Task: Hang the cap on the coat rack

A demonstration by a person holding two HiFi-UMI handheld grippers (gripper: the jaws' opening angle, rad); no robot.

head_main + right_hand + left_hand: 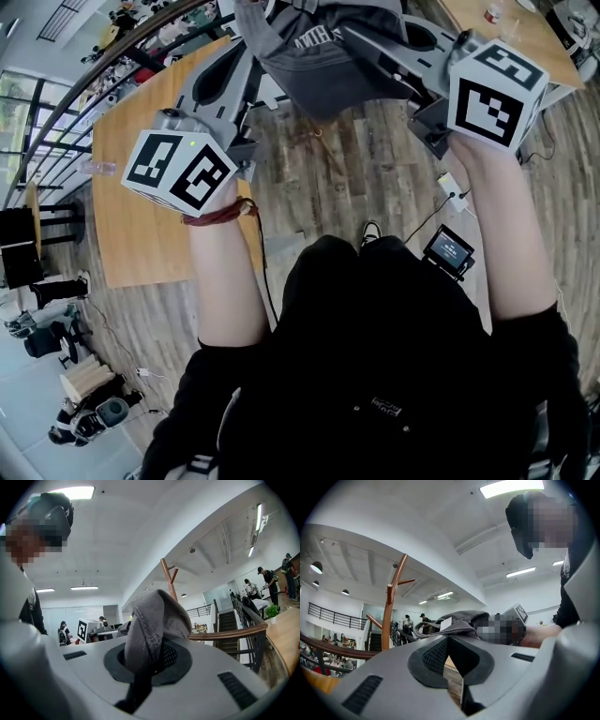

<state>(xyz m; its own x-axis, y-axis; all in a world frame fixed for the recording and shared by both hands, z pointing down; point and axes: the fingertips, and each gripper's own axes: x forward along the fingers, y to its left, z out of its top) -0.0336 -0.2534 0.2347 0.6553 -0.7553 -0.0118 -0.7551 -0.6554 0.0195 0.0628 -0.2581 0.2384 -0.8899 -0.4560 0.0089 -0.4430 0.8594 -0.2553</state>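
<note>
A grey cap (319,56) hangs in the air between my two raised grippers. My right gripper (380,47) is shut on it: a fold of the cap (150,620) bulges up from between the dark pads and a strip runs down through them. The left gripper (248,67) reaches toward the cap's other edge. Its pads meet at their tips, and the cap (464,620), with a strap loop and a white tag, lies just beyond them. Whether they pinch fabric I cannot tell. The brown wooden coat rack (389,616) stands behind, its branched top (168,576) rising past the cap.
A wooden table (141,225) is below on the left and another (506,37) at the upper right. A small screen device (450,248) and cables lie on the wood floor. A curved handrail (229,632), stairs and several people are in the background.
</note>
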